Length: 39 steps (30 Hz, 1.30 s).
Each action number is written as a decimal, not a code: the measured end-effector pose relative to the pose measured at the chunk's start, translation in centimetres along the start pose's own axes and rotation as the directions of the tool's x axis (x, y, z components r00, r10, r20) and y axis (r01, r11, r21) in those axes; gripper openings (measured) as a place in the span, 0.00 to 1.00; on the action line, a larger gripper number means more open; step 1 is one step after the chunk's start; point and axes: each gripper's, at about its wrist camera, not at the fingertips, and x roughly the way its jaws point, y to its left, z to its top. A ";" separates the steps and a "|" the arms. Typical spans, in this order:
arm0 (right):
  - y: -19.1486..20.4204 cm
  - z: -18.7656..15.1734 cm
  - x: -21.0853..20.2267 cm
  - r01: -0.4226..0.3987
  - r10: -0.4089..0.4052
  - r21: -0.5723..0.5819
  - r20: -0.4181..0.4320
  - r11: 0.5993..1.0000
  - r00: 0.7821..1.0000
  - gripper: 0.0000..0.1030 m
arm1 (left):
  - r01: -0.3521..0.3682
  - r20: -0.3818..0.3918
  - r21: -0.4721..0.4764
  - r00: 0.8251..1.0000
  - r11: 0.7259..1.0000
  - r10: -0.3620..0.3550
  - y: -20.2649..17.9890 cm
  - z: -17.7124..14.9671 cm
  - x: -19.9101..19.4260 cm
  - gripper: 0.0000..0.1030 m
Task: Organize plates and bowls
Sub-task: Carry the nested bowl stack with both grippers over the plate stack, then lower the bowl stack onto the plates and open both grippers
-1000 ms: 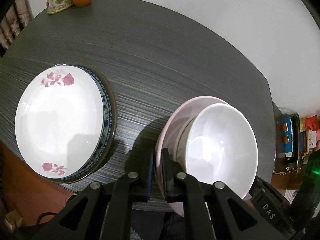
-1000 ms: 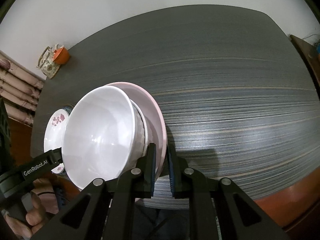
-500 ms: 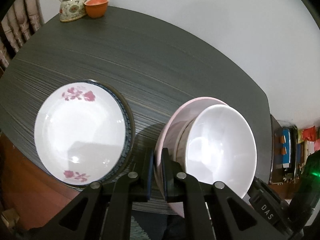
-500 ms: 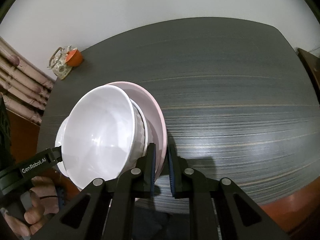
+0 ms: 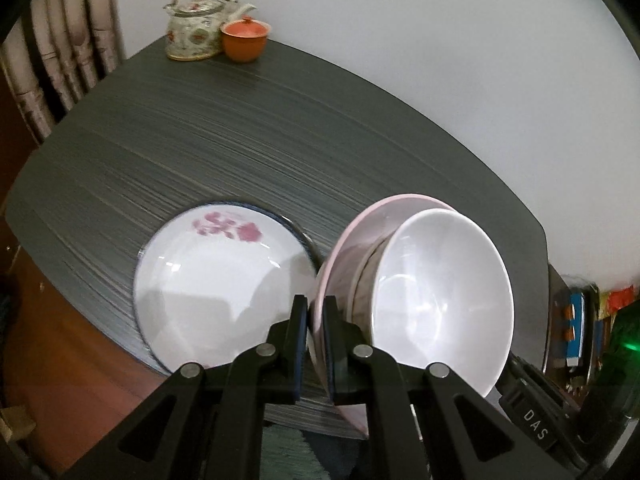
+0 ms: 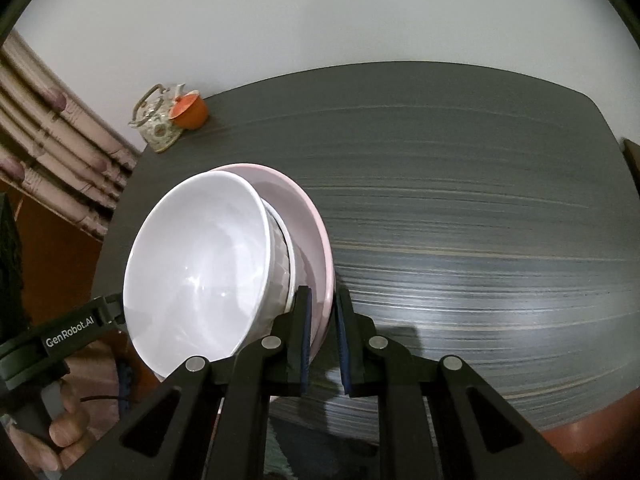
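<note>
Plates and bowls are gathered in two groups near the front edge of the dark, wood-grain surface (image 5: pixel 280 152). One group is a stack held up between both claws: a wide pale pink plate (image 5: pixel 352 240) carries a white ribbed bowl (image 6: pixel 280 248) whose side alone shows, and a smooth white bowl (image 5: pixel 436 296) sits nested in that one. The whole stack is tilted in each wrist view, so the bowl openings face sideways.

Gripping the pink plate's rim, the left claw (image 5: pixel 315 320) has one finger on the plate's underside and the other on its inner face, closed tight on the thin edge. At the opposite rim, the right claw (image 6: pixel 322 320) straddles the same plate; its inner finger presses against the plate beside the bowls, while a narrow gap shows between the outer finger and the rim, so I cannot tell whether it clamps firmly or has begun to loosen.

Lying flat on the surface just left of the held stack is a white shallow plate with red flower prints (image 5: pixel 220 292), resting on a blue-rimmed plate (image 5: pixel 298 232) of which only an edge sliver shows. From the left wrist view the pink plate's rim overlaps the flowered plate's right edge; contact cannot be judged.

At the far corner of the surface, a floral ceramic teapot with a metal handle (image 5: pixel 196 24) stands touching an orange lidded cup (image 5: pixel 245 40). Pale patterned curtains (image 6: pixel 52 152) hang beyond that corner. In the right wrist view, a hand (image 6: pixel 44 432) grips the handle of the other claw.
</note>
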 end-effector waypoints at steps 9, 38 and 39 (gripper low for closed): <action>5.1 1.0 1.5 -0.033 0.031 -0.073 -0.027 0.997 0.999 0.13 | -0.026 0.033 -0.078 0.999 0.997 0.028 6.0 1.6 -2.0 0.06; 11.7 -0.7 8.6 -0.044 0.018 -0.158 -0.162 0.986 0.987 0.13 | -0.070 -0.009 -0.179 0.998 0.981 0.069 12.3 2.1 1.3 0.05; 11.7 -0.7 8.8 -0.043 0.017 -0.158 -0.165 0.986 0.986 0.13 | -0.068 -0.008 -0.180 0.998 0.981 0.068 12.4 2.1 1.3 0.05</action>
